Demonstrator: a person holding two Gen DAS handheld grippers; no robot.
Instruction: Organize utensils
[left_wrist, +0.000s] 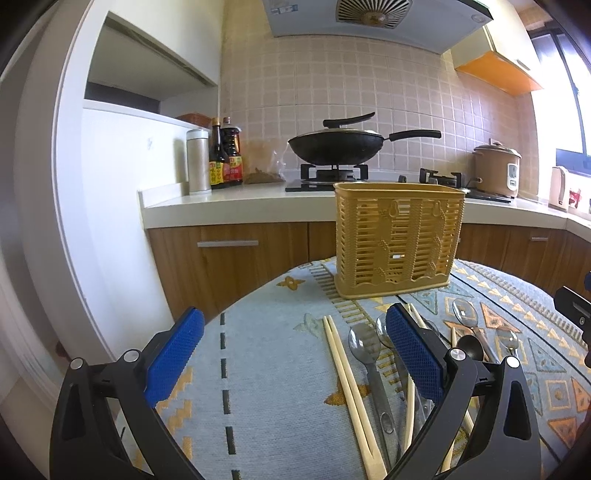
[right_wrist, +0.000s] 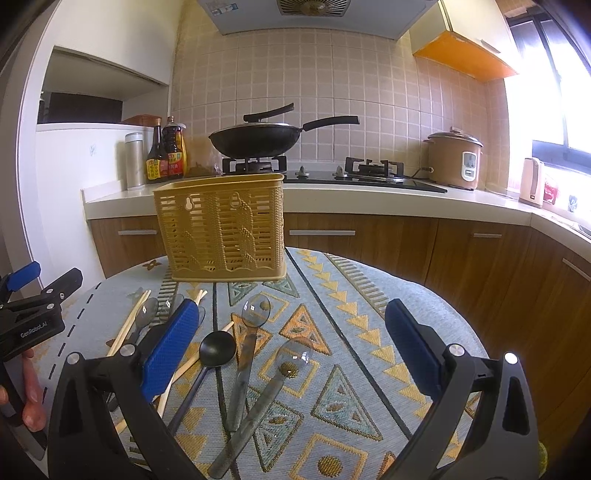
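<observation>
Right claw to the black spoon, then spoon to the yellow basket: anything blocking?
Nothing visible blocks either. The open right claw hovers over the black spoon, which lies uncovered on the tablecloth beside clear spoons. The open-topped yellow basket stands just beyond.

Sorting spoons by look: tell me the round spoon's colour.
Black spoon, clearest in the right wrist view.

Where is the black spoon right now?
In the right wrist view the black spoon lies on the patterned tablecloth, left of two clear spoons, just in front of the yellow basket.
</observation>
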